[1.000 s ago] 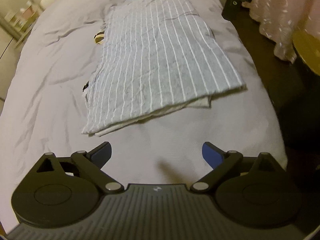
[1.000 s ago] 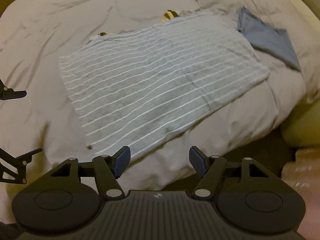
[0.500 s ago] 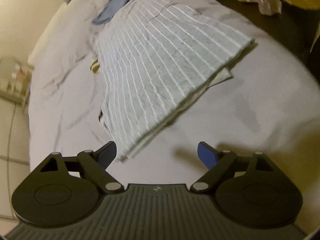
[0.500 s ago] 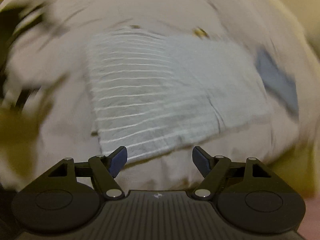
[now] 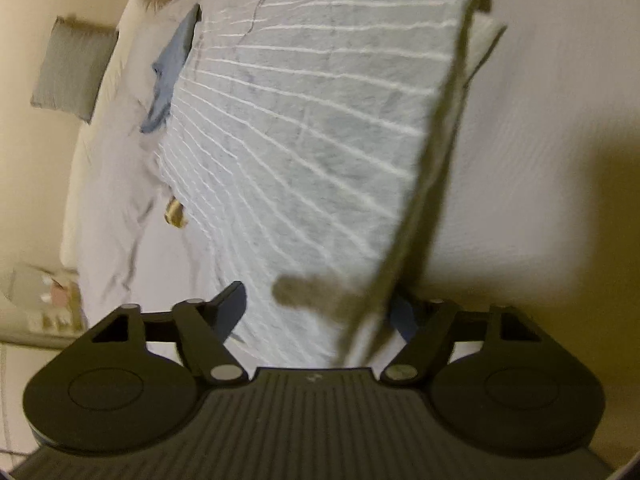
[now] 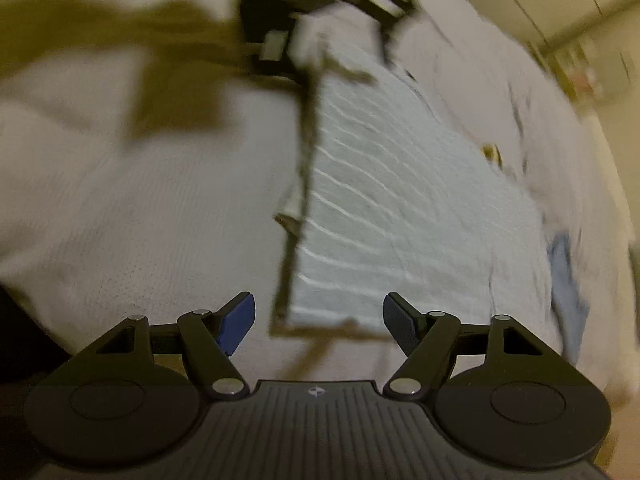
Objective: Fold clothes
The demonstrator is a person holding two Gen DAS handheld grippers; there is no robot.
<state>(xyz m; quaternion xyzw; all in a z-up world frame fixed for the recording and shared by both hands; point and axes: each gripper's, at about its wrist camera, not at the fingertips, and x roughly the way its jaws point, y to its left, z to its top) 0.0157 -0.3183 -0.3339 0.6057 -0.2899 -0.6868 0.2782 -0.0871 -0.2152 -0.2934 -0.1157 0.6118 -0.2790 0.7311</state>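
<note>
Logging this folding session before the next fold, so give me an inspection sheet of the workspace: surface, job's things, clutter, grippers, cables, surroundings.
Surface: bed with a pale, wrinkled sheet.
Job's things: striped cloth lying folded flat, a paler layer showing under its edge.
Clutter: blue garment beside the striped cloth; small yellow-dark item at its other edge.
Grippers: left gripper open, straddling the cloth's corner; right gripper open at another corner.
Cables: nothing seen.
Surroundings: grey pillow against the wall; blurred shelf items.
</note>
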